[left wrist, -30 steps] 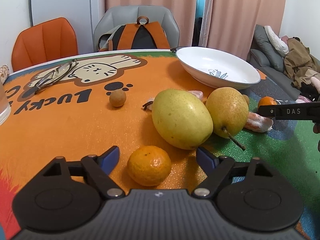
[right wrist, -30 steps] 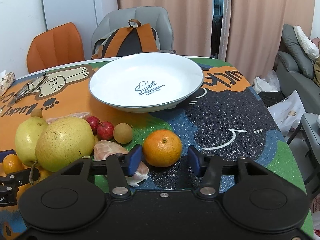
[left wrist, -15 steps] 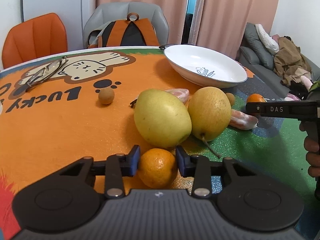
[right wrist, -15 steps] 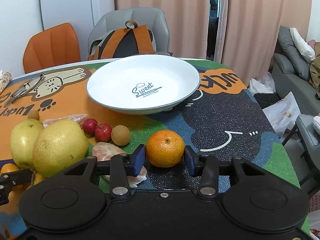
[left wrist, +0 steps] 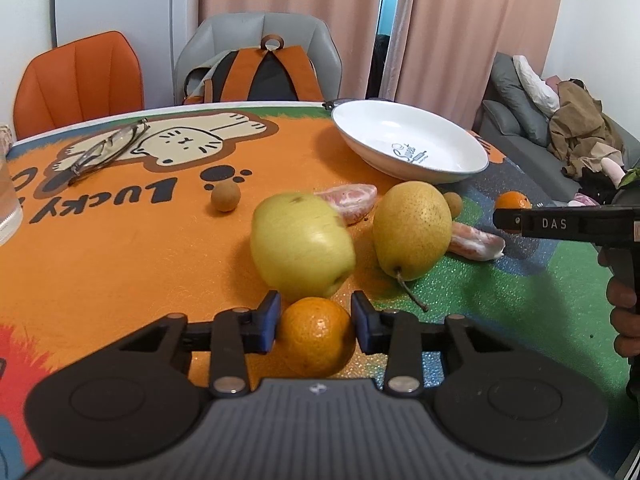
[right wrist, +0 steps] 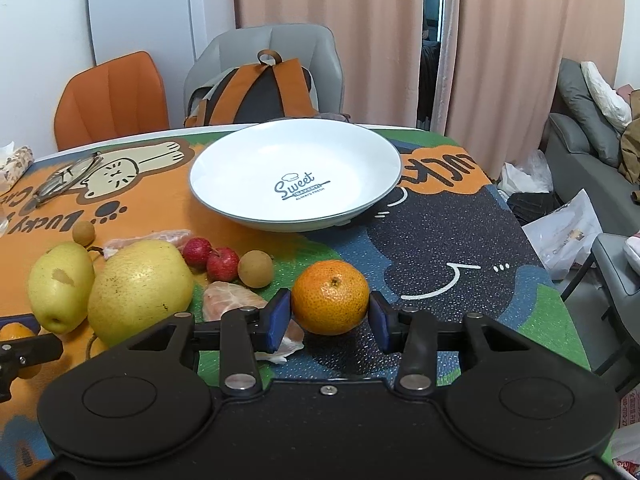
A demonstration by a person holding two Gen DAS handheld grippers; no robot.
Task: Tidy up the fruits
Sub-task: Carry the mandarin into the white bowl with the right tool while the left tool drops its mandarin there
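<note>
Closing since 1 second ago, the left hand-held gripper [left wrist: 315, 322] now pinches a tangerine [left wrist: 316, 336] before the plate [left wrist: 472, 148]; the right hand-held gripper [right wrist: 329, 314] clamps another tangerine [right wrist: 330, 297]. Both seem ready for lifting.

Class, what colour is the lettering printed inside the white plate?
Dark grey-blue lettering on the plate, clearest in the right wrist view.

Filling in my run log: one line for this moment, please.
left gripper: shut on left tangerine | right gripper: shut on right tangerine | plate: no fruit
</note>
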